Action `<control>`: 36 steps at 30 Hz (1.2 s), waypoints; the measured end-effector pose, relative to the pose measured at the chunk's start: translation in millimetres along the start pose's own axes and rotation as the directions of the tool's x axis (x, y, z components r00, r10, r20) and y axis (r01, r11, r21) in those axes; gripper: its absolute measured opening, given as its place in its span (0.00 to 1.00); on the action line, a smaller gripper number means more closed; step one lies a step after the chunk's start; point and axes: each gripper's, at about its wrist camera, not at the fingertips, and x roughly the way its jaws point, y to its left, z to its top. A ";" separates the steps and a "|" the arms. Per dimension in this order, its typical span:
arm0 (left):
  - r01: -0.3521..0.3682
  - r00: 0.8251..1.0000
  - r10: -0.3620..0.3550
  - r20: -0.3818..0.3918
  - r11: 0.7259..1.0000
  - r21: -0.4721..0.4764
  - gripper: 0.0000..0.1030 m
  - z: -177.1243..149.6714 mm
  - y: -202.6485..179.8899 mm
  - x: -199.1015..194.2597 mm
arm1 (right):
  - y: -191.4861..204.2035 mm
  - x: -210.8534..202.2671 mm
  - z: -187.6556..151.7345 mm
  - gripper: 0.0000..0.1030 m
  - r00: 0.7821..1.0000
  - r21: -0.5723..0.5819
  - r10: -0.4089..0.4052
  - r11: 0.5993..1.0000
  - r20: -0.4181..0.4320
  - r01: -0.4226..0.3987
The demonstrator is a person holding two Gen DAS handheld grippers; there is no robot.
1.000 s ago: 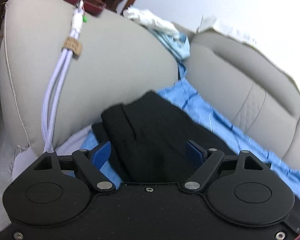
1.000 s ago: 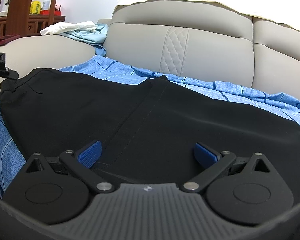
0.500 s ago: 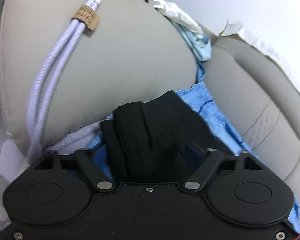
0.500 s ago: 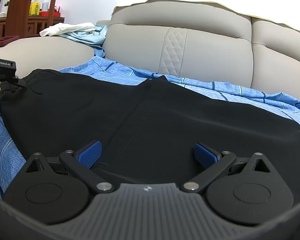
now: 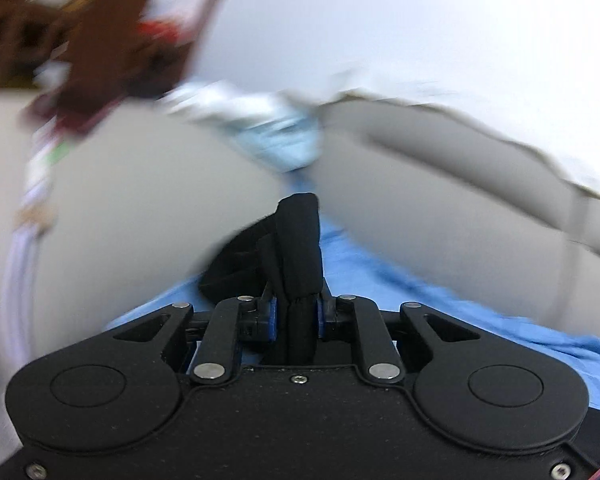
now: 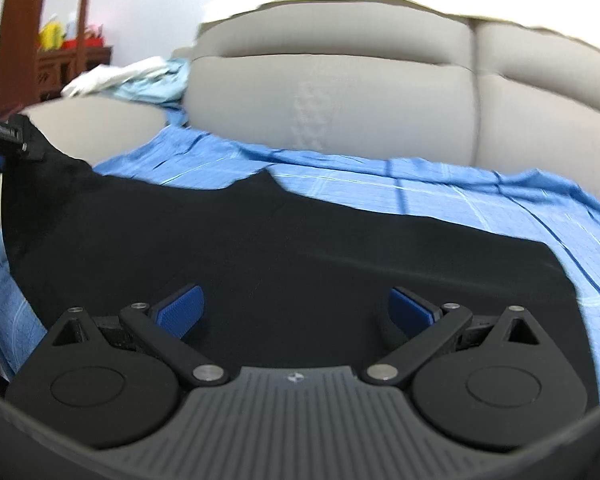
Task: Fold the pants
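The left tool (image 5: 296, 316) is clenched on a bunched corner of the black pants (image 6: 260, 248), apparently the waistband end, which stands up between its blue pads (image 5: 271, 316) ahead of the tool. The right tool (image 6: 296, 310) is released, its pads spread wide and hovering over the near edge of the pants, which lie flat directly ahead of it on a blue sheet (image 6: 440, 184) covering the sofa (image 6: 340, 92).

The step in hand looks like lifting the waist end to carry it over. To do it well, the right tool should probably close on the matching near edge first, so both corners rise level and the cloth does not twist. Keep the lift low and the fold line straight.

No containers are visible; loose pale clothing (image 6: 128, 80) sits on the sofa arm far ahead-left of the right tool.
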 end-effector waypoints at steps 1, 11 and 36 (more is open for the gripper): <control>0.049 0.999 -0.050 0.015 0.998 0.042 0.15 3.9 -23.0 -5.9 | -14.2 -6.8 0.6 1.00 1.000 0.034 0.004 0.999 -0.001 -0.004; 0.579 0.809 -0.474 -0.346 0.745 0.331 0.23 -87.0 -240.9 -18.4 | -126.0 -64.3 -15.4 1.00 0.963 0.227 -0.267 0.940 0.022 0.255; 0.334 0.897 -0.194 -0.398 0.887 0.320 0.31 -94.8 -151.3 -29.5 | -86.8 -13.1 -46.7 0.79 0.982 0.472 -0.187 0.866 0.003 0.163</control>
